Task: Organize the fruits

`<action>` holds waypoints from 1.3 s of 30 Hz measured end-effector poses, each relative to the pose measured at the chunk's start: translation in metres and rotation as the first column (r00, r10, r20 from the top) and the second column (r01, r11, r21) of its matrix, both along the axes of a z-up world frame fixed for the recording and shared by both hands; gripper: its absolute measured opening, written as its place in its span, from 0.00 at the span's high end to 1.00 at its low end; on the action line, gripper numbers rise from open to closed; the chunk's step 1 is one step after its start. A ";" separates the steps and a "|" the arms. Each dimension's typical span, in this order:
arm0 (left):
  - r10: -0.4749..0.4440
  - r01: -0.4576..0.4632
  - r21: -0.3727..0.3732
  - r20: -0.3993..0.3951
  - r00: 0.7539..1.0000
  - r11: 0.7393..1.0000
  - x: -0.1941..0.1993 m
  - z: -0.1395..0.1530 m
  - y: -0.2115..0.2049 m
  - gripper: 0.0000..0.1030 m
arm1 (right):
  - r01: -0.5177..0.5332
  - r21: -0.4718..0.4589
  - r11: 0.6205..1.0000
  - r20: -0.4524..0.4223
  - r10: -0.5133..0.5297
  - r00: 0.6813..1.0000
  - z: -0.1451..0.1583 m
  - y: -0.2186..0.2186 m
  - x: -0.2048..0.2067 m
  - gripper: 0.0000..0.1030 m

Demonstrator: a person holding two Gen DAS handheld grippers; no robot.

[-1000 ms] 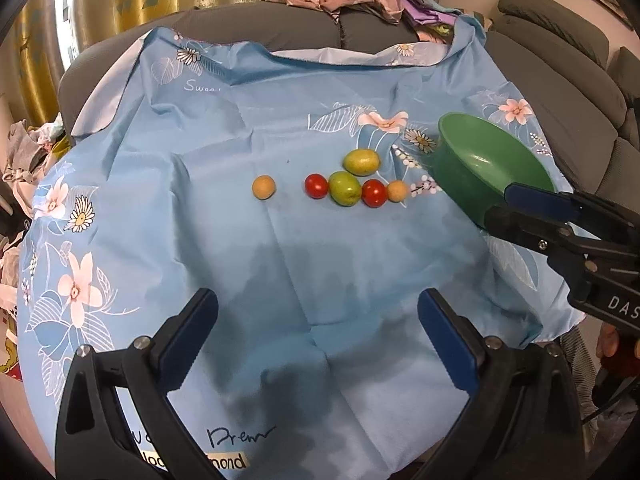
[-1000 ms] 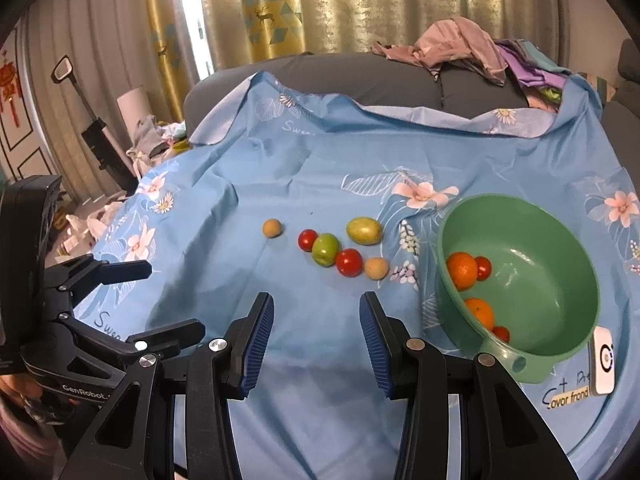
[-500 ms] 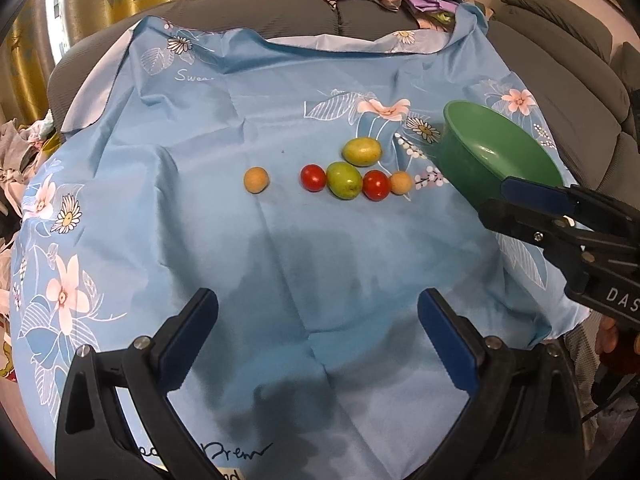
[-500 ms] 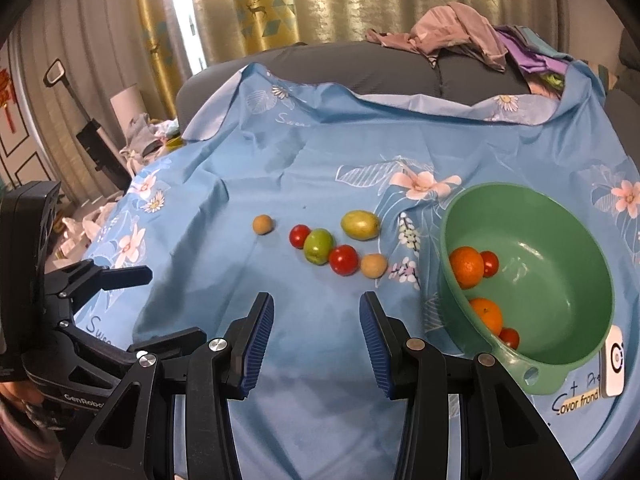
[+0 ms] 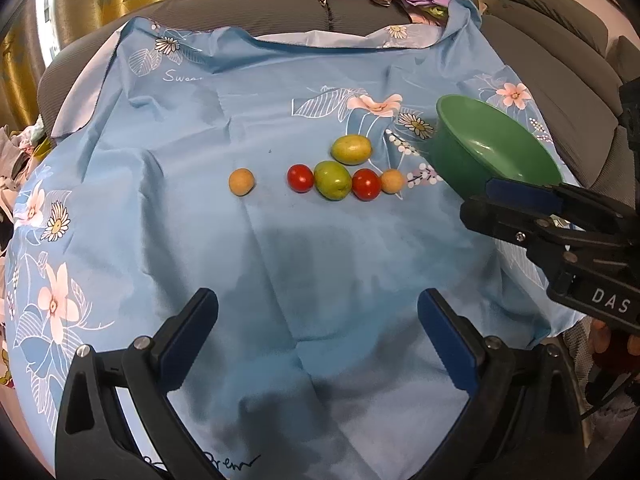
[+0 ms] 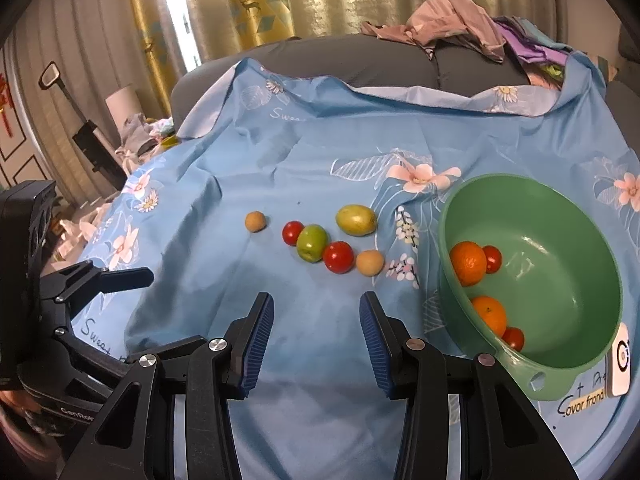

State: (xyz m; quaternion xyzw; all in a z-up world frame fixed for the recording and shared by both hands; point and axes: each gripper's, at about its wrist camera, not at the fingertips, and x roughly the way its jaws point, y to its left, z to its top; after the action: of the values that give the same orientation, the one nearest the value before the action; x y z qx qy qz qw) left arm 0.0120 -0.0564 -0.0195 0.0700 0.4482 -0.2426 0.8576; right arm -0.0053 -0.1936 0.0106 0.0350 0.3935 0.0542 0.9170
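Low over the near edge of the blue flowered cloth (image 5: 168,128), both tongs are held with nothing in them. The left tongs (image 5: 318,334) are spread wide, jaws well apart. The right tongs (image 6: 316,338) are parted too, just less so, and can be seen from the side in the left wrist view (image 5: 520,204), right in front of the green bowl (image 5: 464,160).

Further out on the cloth, the loose fruit is lined up in a rough row: a small tan fruit (image 6: 255,221) set off alone on the left, then a red tomato (image 6: 293,232) touching a green fruit (image 6: 311,242), then a second red tomato (image 6: 338,256) touching that, then another tan fruit (image 6: 370,263) just beside it. A yellow-green fruit (image 6: 356,220) is parked just behind the row.

To the right, the green bowl (image 6: 568,216) is already loaded with two oranges (image 6: 467,262) and two small red tomatoes (image 6: 492,259) along its near-left wall. Beyond the cloth, a pile of clothes (image 6: 452,20) is dumped on the grey sofa (image 6: 320,56).
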 end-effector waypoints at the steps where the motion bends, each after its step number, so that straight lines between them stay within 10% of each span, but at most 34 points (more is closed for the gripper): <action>1: 0.003 -0.003 0.002 0.001 1.000 1.000 0.001 0.000 0.000 0.02 | 0.001 0.002 1.000 -0.001 -0.001 1.000 -0.001 0.000 0.000 0.56; 27: 0.070 -0.077 -0.147 -0.053 0.996 0.986 0.048 -0.015 0.042 0.03 | -0.086 0.014 0.996 -0.066 0.087 0.994 -0.033 0.013 0.067 0.56; 39: 0.066 -0.073 -0.157 -0.051 0.997 0.985 0.055 -0.017 0.047 0.03 | -0.200 -0.124 0.972 -0.182 0.176 0.967 -0.056 0.035 0.126 0.58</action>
State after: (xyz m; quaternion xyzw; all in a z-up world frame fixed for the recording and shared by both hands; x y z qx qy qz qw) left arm 0.0667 -0.0096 -0.0361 -0.0200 0.4489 -0.2489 0.8580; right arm 0.1209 -0.1583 -0.0454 -0.0634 0.4745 0.1098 0.8711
